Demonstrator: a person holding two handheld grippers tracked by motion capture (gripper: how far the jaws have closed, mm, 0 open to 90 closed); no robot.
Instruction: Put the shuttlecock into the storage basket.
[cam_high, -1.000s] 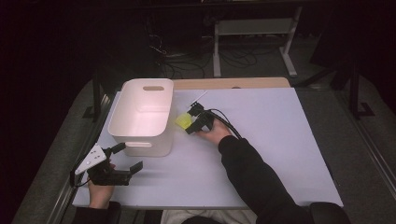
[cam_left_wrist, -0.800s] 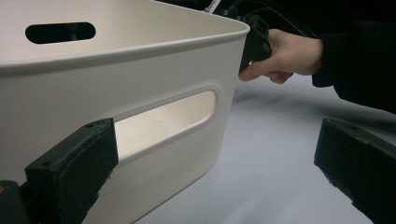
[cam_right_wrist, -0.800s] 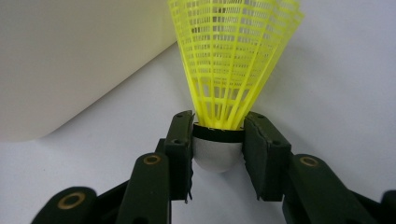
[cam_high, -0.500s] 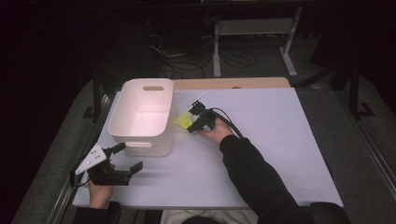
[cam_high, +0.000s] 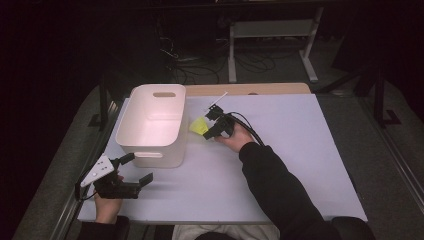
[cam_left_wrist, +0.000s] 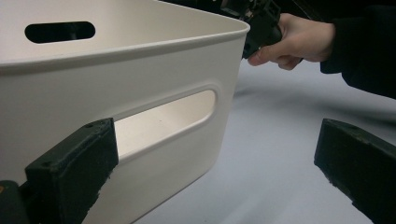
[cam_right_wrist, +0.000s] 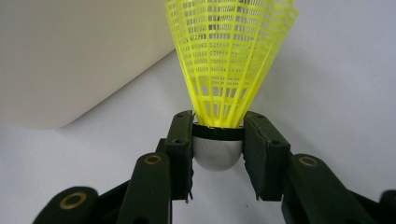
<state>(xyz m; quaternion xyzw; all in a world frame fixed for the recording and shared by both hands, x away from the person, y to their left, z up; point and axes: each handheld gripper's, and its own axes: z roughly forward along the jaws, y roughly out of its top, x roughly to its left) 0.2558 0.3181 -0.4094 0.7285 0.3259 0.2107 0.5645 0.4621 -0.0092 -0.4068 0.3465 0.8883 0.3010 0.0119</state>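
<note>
A yellow plastic shuttlecock (cam_right_wrist: 229, 56) with a white rounded head lies by the right wall of the white bin (cam_high: 160, 155). My right gripper (cam_right_wrist: 218, 135) is shut on it: its jaws have just been closing, and both pads press the head's sides. In the high view the right gripper (cam_high: 210, 125) sits low on the table beside the shuttlecock (cam_high: 198, 126). My left gripper (cam_high: 138, 167) stands open near the table's front left, just before the bin. In the left gripper view the left gripper (cam_left_wrist: 217, 140) has nothing between its pads and faces the bin's handle slot (cam_left_wrist: 163, 116).
A white sheet (cam_high: 300, 150) covers the table, with a wooden strip along its far edge. The bin's pale wall (cam_right_wrist: 70, 56) rises close on the left in the right gripper view. The person's right hand (cam_left_wrist: 294, 42) shows beyond the bin's corner. Cables and a metal stand lie past the table.
</note>
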